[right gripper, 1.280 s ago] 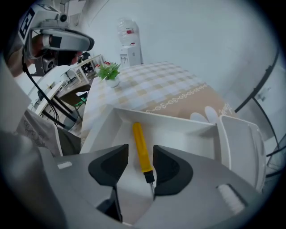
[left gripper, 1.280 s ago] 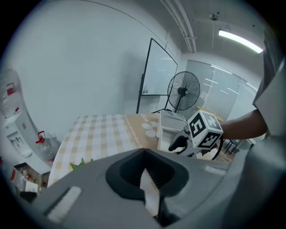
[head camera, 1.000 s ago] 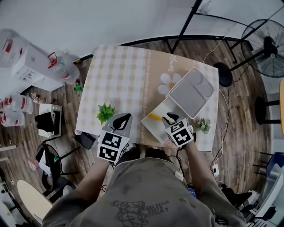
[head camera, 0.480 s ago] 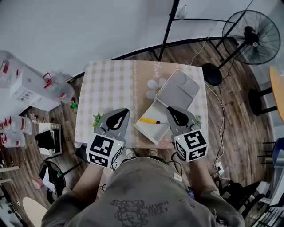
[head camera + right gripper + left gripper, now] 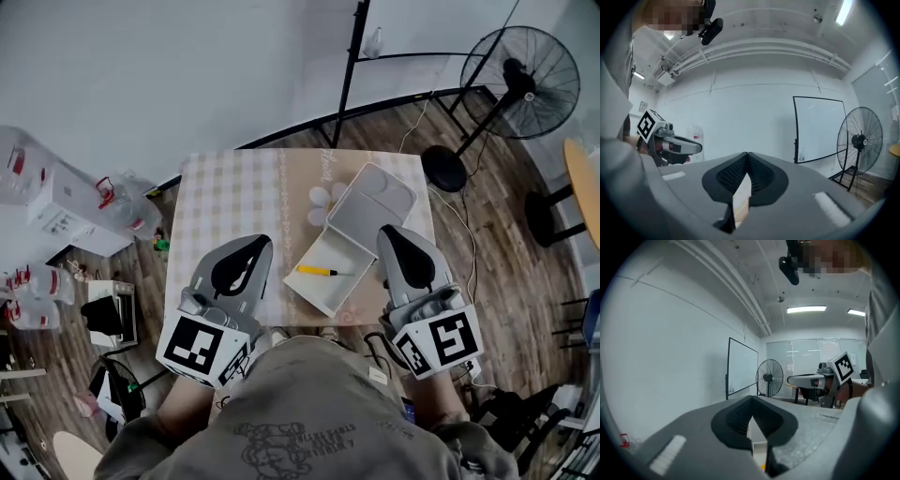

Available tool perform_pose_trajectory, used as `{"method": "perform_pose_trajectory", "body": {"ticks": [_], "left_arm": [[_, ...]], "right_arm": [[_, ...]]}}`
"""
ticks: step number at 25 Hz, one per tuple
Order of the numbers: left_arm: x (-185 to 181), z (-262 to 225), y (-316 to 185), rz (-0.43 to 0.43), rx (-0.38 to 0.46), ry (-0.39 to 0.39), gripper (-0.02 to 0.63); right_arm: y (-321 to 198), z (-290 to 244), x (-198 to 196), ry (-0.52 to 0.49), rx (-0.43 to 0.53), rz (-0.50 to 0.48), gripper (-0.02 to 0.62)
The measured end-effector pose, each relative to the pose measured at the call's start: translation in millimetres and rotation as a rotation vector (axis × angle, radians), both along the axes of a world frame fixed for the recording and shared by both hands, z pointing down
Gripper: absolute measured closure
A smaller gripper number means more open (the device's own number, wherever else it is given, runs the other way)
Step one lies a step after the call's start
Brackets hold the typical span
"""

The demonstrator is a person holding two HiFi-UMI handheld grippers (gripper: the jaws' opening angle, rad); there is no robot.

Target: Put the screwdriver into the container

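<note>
Yellow-handled screwdriver (image 5: 317,271) is lying in the open white container (image 5: 339,251), right between the left gripper (image 5: 265,241) and right gripper (image 5: 387,231). Both are pinched closed and empty.

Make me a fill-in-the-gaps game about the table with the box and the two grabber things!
1. The screwdriver lies ____ the white container.
2. The screwdriver's handle is ____.
3. The left gripper and the right gripper both have their jaws ____, with nothing held.
Missing words: inside; yellow; shut.
</note>
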State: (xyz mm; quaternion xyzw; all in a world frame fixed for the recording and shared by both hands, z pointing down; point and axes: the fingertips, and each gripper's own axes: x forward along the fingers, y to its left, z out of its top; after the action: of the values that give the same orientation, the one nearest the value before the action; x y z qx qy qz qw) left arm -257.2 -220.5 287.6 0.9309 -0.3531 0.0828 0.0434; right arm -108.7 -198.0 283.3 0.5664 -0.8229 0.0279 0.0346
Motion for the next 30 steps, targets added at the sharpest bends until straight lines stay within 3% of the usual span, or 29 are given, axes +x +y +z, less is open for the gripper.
{"method": "perform_pose_trajectory", "body": {"ticks": [5,12,18,30], "left_arm": [[-12,-26,5,-0.005,0.057,0.019,0.606],[-10,-18,6,-0.004,0.022,0.021,0.606],[-7,-20,6,-0.002,0.023,0.01,0.606],[-4,-10,10,-0.008,0.005,0.003,0.606]], "right_arm": [[21,-43,-10,-0.031,0.079,-0.015,0.568],[20,-20,1,0.003,0.008,-0.005,0.568],[25,-28,-1,0.065,0.036,-0.014,0.568],[26,-19,6,0.074,0.015,-0.012,0.568]]}}
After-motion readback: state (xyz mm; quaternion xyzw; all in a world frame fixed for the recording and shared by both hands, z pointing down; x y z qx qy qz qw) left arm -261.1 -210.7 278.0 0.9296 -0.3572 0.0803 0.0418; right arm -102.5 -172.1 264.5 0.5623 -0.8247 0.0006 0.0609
